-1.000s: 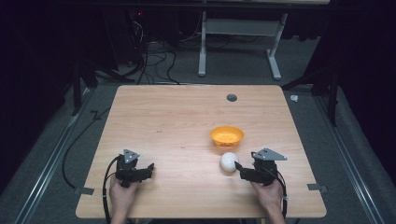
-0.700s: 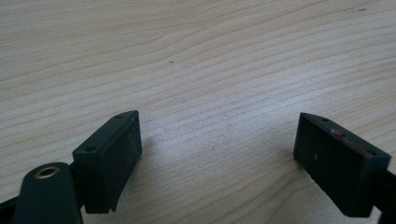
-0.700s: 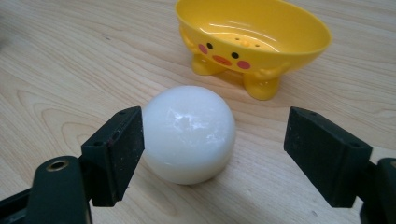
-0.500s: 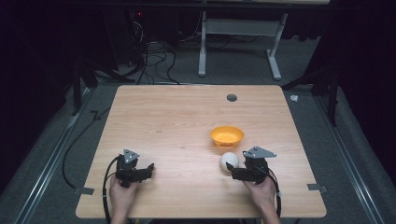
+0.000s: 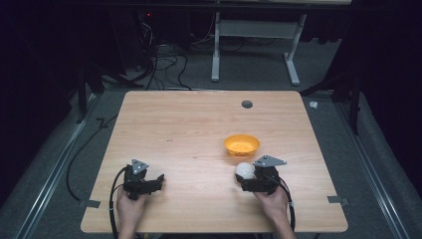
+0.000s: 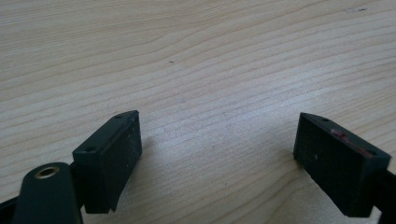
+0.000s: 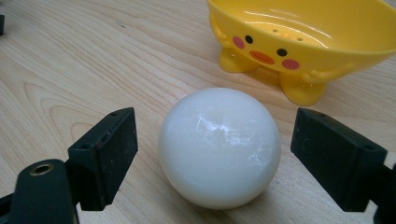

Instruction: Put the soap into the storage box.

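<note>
Between right tongs (image 7: 215, 154) now, white ball (image 7: 219, 147).

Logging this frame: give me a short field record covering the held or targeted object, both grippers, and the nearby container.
target: white ball, resting on the wooden table
right gripper: open, jaws on either side of the ball, gaps showing on both sides
left gripper: open, nothing between its jaws, low over bare table
container: yellow chick-faced bowl, just beyond the ball, looks empty
</note>
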`<act>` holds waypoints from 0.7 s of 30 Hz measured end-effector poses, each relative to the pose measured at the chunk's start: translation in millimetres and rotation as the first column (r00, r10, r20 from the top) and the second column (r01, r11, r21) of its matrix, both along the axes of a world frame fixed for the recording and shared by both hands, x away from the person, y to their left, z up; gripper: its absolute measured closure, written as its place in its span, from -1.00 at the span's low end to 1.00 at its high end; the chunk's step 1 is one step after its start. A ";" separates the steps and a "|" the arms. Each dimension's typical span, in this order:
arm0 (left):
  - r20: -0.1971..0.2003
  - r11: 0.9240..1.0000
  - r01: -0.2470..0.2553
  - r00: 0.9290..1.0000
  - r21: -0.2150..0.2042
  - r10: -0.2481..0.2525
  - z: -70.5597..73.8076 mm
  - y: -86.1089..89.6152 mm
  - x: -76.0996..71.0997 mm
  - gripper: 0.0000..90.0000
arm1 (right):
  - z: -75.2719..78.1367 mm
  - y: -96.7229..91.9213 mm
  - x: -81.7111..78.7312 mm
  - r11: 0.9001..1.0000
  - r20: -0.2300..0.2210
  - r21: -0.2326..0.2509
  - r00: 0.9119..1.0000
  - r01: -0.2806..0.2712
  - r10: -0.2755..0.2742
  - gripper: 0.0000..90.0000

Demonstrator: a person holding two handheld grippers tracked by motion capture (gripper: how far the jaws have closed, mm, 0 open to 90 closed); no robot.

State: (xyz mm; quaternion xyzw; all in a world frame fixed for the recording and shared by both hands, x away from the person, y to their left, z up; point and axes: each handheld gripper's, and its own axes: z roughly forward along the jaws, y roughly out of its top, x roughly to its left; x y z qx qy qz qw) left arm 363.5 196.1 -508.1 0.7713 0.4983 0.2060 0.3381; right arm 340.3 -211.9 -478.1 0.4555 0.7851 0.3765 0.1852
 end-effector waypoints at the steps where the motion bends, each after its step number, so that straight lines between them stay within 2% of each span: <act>1: 0.000 1.000 0.000 1.000 0.000 0.000 0.0 0.0 0.0 -0.65 | -0.6 0.4 0.6 1.000 -0.003 0.002 1.000 0.002 -0.002 -0.67; 11: 0.000 1.000 0.000 1.000 0.000 0.000 0.0 0.0 0.0 -0.65 | -7.8 4.7 5.3 1.000 -0.026 -0.027 1.000 0.002 -0.003 -0.66; 18: 0.000 1.000 0.000 1.000 0.000 0.000 0.0 0.0 0.0 -0.65 | -10.8 3.9 6.0 1.000 -0.033 -0.016 0.999 0.014 -0.015 -0.64; 21: 0.000 1.000 0.000 1.000 0.001 0.000 0.0 0.1 0.0 -0.65 | -12.4 5.9 7.0 1.000 -0.039 -0.026 0.999 0.008 -0.009 -0.63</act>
